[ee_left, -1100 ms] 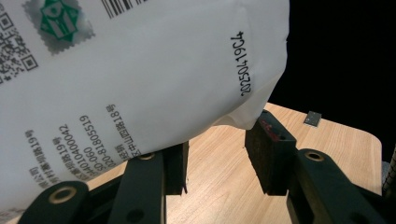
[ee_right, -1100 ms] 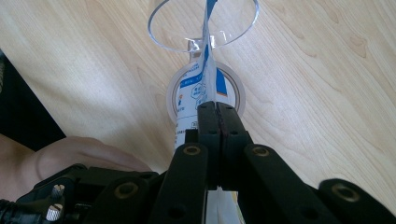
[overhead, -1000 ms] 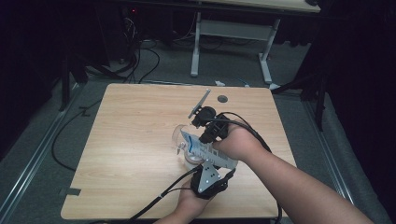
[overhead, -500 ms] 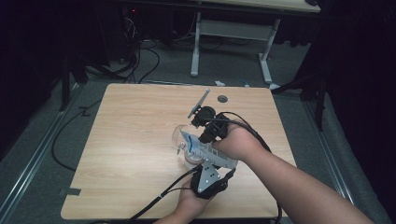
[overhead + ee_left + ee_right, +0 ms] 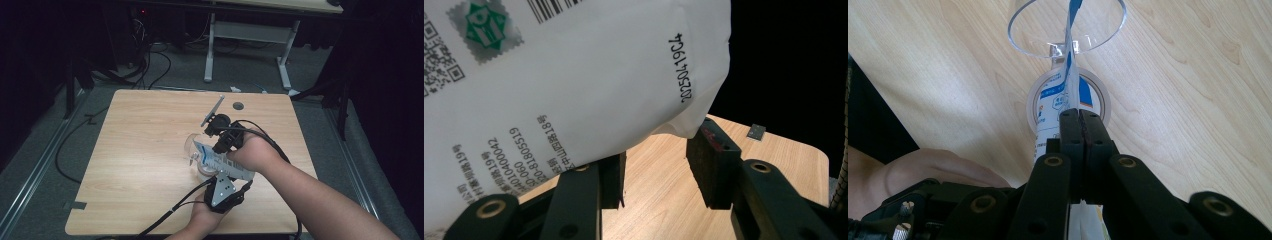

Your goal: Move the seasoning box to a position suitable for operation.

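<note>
A white and blue printed packet [image 5: 220,162] hangs over the middle of the wooden table [image 5: 140,150]. My right gripper [image 5: 220,151] comes in from the right and is shut on the packet's upper edge [image 5: 1070,85]; its jaws are pressed together [image 5: 1080,117]. Under the packet stand a clear plastic cup [image 5: 192,145], whose rim [image 5: 1018,40] is empty, and a white tape roll [image 5: 1095,90]. My left gripper [image 5: 224,176] sits at the near edge, pointing up at the packet. Its jaws [image 5: 654,170] are open, with the packet's lower corner [image 5: 574,75] just above them.
A grey cable hole [image 5: 238,106] lies near the table's far edge. Cables [image 5: 175,210] trail off the near edge from the left gripper. A small grey tag [image 5: 756,132] lies on the wood. Behind the table, another table's white legs [image 5: 210,47] stand on the floor.
</note>
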Tool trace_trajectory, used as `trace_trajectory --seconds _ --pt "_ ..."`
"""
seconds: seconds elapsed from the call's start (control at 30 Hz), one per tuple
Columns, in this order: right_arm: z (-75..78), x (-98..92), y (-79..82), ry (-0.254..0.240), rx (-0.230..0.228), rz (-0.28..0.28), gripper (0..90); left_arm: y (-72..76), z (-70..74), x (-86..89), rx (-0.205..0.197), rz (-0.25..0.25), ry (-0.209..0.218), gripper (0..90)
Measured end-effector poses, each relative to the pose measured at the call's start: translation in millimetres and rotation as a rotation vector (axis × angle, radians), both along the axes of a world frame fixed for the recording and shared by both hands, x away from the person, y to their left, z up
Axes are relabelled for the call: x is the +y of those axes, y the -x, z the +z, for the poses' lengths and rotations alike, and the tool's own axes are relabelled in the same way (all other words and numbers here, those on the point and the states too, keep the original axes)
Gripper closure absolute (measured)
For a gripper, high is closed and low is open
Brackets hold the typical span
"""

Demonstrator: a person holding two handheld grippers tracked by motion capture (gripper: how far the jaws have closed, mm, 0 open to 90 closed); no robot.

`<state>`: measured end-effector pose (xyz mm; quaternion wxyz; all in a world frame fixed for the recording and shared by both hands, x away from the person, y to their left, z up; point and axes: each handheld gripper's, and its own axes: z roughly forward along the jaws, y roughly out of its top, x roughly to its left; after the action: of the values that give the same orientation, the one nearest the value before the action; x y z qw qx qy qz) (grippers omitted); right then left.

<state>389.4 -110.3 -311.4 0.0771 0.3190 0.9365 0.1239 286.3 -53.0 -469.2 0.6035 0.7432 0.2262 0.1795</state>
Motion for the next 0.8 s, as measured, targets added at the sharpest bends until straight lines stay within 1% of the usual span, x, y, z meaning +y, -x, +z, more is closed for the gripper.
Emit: trace_trajectory --seconds 0.8 --pt "-1.7 -0.1 -0.4 -0.006 -0.002 0.002 90.0 0.1 -0.5 -0.1 -0.001 0.001 0.0 60.8"
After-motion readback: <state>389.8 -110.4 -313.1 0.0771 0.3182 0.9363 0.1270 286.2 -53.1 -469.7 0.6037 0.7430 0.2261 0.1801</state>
